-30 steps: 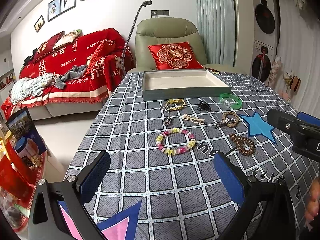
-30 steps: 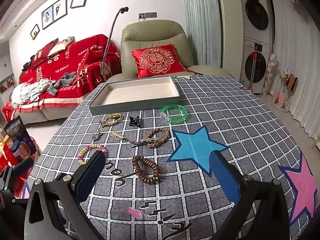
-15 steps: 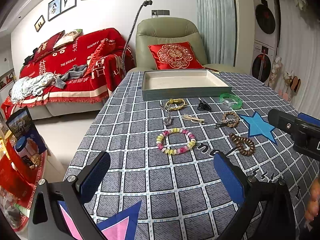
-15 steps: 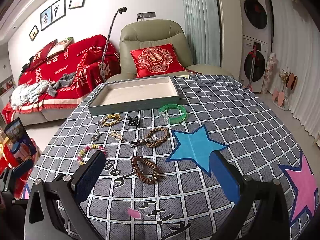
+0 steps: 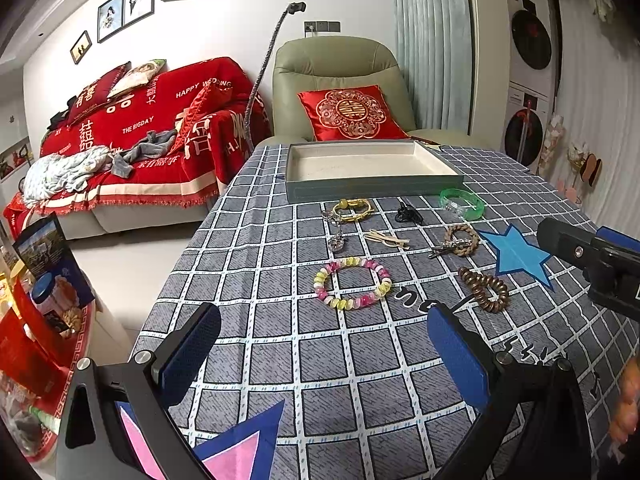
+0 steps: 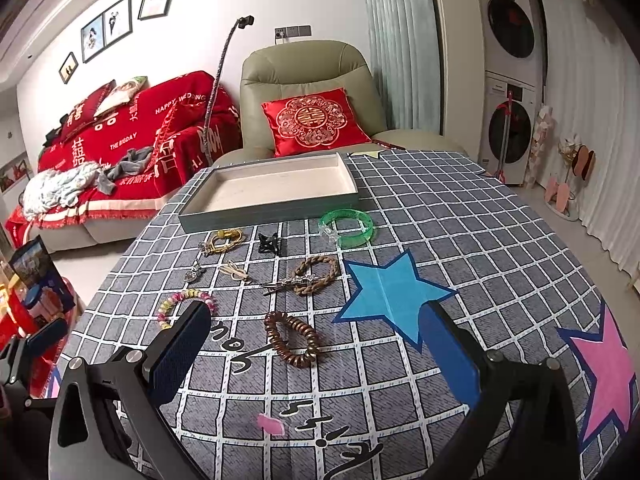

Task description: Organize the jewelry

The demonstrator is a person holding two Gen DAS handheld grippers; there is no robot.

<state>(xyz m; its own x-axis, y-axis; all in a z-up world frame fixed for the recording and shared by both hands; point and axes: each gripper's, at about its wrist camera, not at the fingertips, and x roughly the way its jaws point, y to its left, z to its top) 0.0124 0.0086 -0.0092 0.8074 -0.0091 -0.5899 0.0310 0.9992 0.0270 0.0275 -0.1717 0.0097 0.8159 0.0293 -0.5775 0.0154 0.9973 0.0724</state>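
A grey tray (image 5: 372,191) (image 6: 268,213) with a cream inside stands empty at the table's far side. In front of it lie a pastel bead bracelet (image 5: 352,283) (image 6: 176,304), a brown coil bracelet (image 5: 484,289) (image 6: 294,338), a braided bracelet (image 5: 462,239) (image 6: 318,274), a green bangle (image 5: 462,202) (image 6: 348,226), a gold bracelet (image 5: 352,209) (image 6: 224,238), a black clip (image 5: 408,214) (image 6: 269,243) and a pendant (image 5: 336,242). My left gripper (image 5: 320,354) is open and empty near the bead bracelet. My right gripper (image 6: 312,356) is open and empty over the coil bracelet.
The table carries a grey checked cloth with a blue star (image 6: 390,300) and a pink star (image 6: 604,368). A green armchair with a red cushion (image 5: 352,114) and a red sofa (image 5: 132,136) stand beyond. The right gripper's body (image 5: 592,256) shows in the left view.
The right wrist view has shifted slightly forward towards the coil bracelet. The left gripper and the jewelry have not moved.
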